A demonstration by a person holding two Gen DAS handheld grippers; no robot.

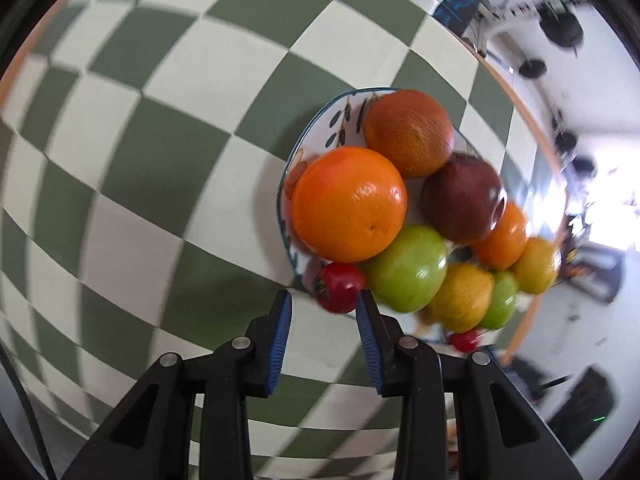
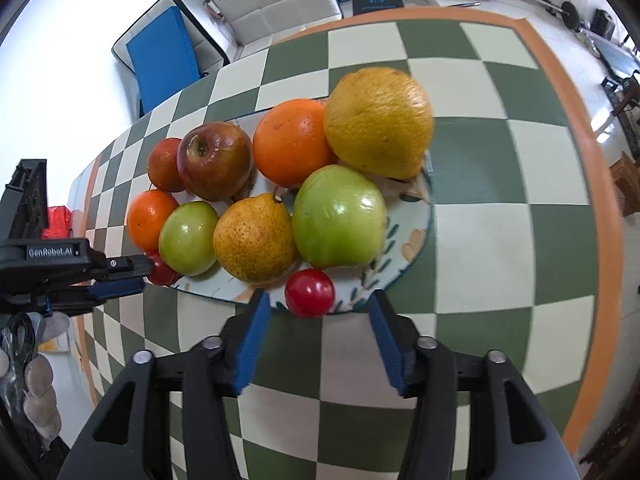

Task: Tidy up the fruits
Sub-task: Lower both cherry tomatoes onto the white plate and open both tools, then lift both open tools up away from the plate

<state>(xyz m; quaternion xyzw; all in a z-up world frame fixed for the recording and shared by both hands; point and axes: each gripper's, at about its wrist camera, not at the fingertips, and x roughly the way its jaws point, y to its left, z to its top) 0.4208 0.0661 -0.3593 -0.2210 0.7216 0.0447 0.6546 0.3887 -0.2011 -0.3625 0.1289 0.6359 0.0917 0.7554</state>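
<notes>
Both grippers wait at the rim of the full fruit plate [image 2: 416, 216]
Left gripper [image 1: 324, 300] and right gripper [image 2: 316, 302] are both wide and empty, each near a small red fruit [image 2: 309, 292] at the plate edge, probably because it is easiest to pick

The patterned oval plate [image 2: 416, 216] was loaded up on the checkered cloth. A big yellow citrus [image 2: 378, 122] was perched at one end, with an orange [image 2: 292, 142], a dark red apple [image 2: 216, 160], two green apples [image 2: 338, 216], and a speckled pear [image 2: 254, 238] packed alongside. A small red fruit [image 2: 309, 292] was parked at the rim.
</notes>
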